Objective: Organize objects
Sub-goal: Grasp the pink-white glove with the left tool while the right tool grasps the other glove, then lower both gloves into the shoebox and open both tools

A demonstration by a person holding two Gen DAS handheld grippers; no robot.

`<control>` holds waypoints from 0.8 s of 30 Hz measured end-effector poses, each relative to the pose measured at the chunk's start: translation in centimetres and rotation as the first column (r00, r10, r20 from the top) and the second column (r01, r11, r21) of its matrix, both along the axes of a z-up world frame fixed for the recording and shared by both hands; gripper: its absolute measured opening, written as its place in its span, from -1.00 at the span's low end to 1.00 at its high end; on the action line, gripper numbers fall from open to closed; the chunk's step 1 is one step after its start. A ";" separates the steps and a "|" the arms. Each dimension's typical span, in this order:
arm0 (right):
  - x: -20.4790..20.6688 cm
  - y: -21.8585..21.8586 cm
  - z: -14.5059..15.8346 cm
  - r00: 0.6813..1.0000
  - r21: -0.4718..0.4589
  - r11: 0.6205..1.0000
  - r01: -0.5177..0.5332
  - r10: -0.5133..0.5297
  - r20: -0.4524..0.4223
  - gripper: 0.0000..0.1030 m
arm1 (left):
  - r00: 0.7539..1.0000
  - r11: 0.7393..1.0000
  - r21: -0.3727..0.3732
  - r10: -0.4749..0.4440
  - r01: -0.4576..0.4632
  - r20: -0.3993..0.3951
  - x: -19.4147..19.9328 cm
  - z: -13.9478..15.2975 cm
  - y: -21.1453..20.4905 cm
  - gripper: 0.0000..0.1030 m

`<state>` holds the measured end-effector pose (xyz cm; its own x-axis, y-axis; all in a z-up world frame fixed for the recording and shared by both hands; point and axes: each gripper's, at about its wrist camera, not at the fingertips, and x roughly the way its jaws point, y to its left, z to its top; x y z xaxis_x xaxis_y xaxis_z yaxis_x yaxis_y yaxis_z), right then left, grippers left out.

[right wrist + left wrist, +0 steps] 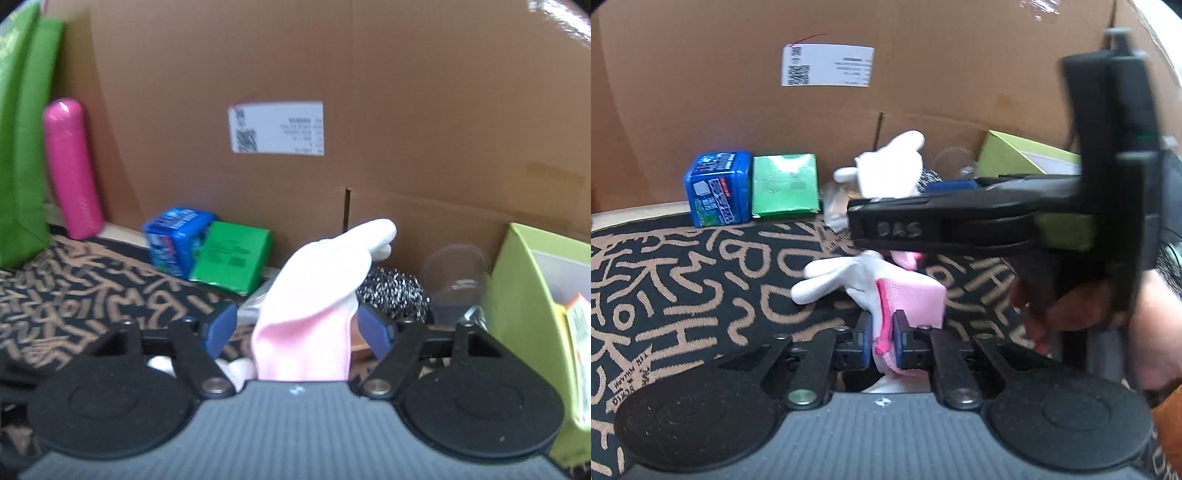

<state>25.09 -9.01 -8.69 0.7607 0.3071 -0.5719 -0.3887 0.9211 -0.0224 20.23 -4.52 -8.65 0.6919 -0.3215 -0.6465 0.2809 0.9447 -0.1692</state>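
A: Left claw (882, 341) is clamping the pink cuff of one white glove (849, 280), whose fingers are trailing onto the patterned worktop (683, 295).

B: And the right claw (297, 328)?

A: Its jaws are standing apart, with the second glove (317, 291) rising between them; whether the pads are touching the fabric, I cannot tell. From the left view that claw is crossing just above the first glove.

B: Progress estimate?

A: Early to middle, by my reading. Blue box (716, 188) and green box (785, 186) are sitting side by side against the cardboard wall (923, 92). Steel scourer (393, 295), clear cup (456, 273) and lime bin (517, 295) are crowding the right corner.

B: Remaining?

A: Both gloves are needing pairing and a place; the corner clutter is looking unsorted.
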 end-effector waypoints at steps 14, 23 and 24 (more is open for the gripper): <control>-3.3 -3.8 2.3 0.999 0.093 0.996 -0.003 -0.001 0.042 -0.80 | 0.997 0.998 -0.021 0.062 -0.061 0.034 0.7 0.4 -0.5 -0.78; -10.0 -10.3 8.7 0.987 0.170 0.985 -0.008 -0.019 0.157 -0.80 | 0.980 0.997 -0.062 0.067 -0.056 0.188 -3.5 7.4 -2.4 -0.78; -10.4 -11.3 9.3 0.986 0.179 0.984 0.004 -0.034 0.166 -0.80 | 0.977 0.997 -0.072 0.054 -0.040 0.206 -3.7 8.3 -3.0 -0.78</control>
